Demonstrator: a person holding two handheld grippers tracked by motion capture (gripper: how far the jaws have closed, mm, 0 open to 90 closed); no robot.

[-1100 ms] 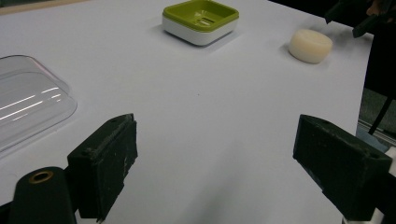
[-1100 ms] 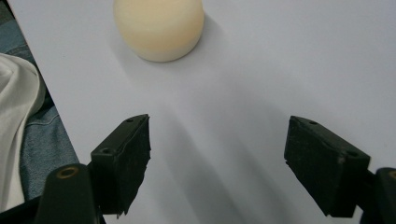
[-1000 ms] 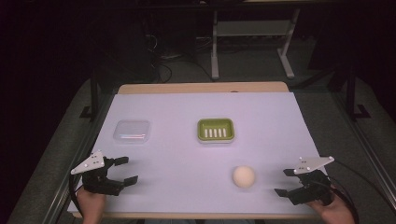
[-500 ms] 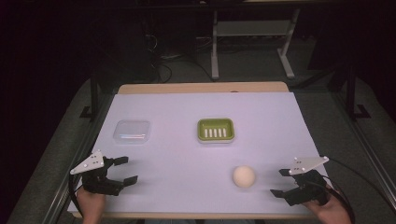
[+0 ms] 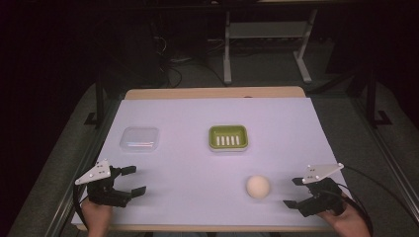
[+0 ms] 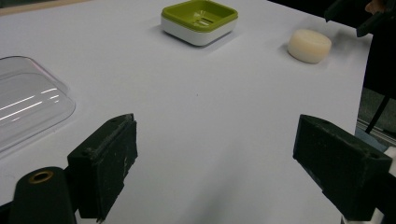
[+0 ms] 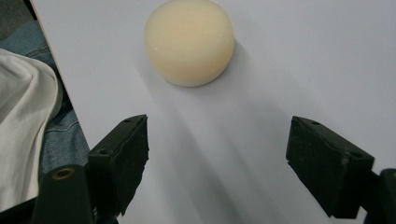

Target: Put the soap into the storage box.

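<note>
We see a round, matte, cream soap bar (image 5: pixel 258 186) lying on the smooth white surface (image 5: pixel 197 163), near its front edge. Just beside it, the right gripper (image 5: pixel 295 192) spreads its blocky black fingers wide, empty. Behind sits a square green dish (image 5: pixel 227 137) with slotted floor; left, a clear plastic lid (image 5: pixel 140 138). The left gripper (image 5: pixel 132 179) gapes wide too.
</note>
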